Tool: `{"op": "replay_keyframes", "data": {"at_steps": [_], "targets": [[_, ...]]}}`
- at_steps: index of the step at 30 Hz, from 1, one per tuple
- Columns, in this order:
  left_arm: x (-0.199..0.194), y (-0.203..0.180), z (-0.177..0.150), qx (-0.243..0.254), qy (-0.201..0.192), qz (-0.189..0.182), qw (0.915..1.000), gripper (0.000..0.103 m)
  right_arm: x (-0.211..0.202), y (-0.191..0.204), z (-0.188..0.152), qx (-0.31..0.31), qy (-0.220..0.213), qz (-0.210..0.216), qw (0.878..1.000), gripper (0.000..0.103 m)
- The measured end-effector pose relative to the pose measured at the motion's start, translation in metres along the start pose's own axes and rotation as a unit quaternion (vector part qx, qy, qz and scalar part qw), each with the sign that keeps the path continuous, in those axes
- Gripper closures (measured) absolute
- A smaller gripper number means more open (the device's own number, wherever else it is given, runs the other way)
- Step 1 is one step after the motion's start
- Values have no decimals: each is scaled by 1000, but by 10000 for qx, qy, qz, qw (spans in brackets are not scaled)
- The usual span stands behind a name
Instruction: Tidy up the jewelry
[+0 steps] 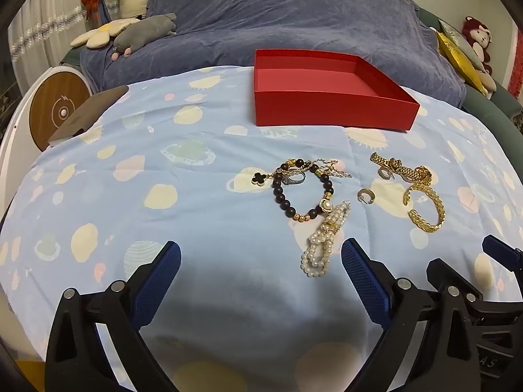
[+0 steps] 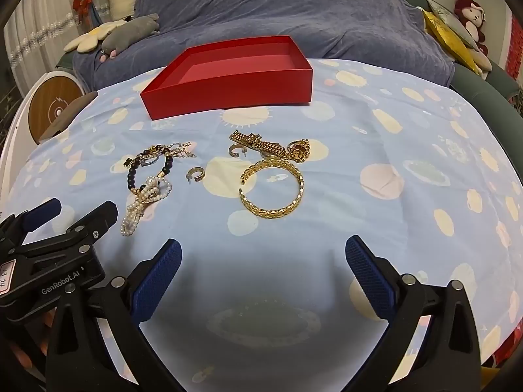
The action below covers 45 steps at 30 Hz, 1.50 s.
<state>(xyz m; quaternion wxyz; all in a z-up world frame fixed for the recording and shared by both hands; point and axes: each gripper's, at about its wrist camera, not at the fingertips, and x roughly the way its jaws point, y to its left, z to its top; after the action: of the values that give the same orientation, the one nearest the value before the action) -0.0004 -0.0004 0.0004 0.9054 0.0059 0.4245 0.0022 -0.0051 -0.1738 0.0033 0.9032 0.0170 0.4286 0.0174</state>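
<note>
Both grippers, left and right, hover with jaws apart and empty; nothing is picked yet. The jewelry, including the bangle and pearls, lies loose on the cloth; the box sits behind it, empty, likely its destination.

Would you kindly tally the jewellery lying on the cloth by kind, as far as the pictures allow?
Bead or pearl bracelets: 2, dark bead bracelet and pearl bracelet
Gold bangle: 1, gold cuff
Gold link band: 1, link band
Small hoop earrings: 2, one, another
Total: 6 clearly countable; the tangled chains and rings are unclear.
</note>
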Motion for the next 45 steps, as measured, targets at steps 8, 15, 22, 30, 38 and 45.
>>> {"op": "replay_keyframes", "data": {"at_steps": [8,15,22,30,38,45], "targets": [[2,2,1,-15,50,-11,10000,7,0,-2,-1,-7,-16,25,10000,5],[0,2,1,8,31,-5,10000,7,-1,-6,-2,-3,-15,24,10000,5],[6,-8,1,54,49,43,10000,7,3,-10,-1,29,8,-8,10000,5],[6,-9,1,64,48,60,9999,7,3,-10,-1,54,8,-31,10000,5],[6,-8,1,67,48,56,9999,7,3,-10,-1,55,4,-30,10000,5],[7,-9,1,53,59,59,10000,7,3,-10,-1,51,4,-33,10000,5]]}}
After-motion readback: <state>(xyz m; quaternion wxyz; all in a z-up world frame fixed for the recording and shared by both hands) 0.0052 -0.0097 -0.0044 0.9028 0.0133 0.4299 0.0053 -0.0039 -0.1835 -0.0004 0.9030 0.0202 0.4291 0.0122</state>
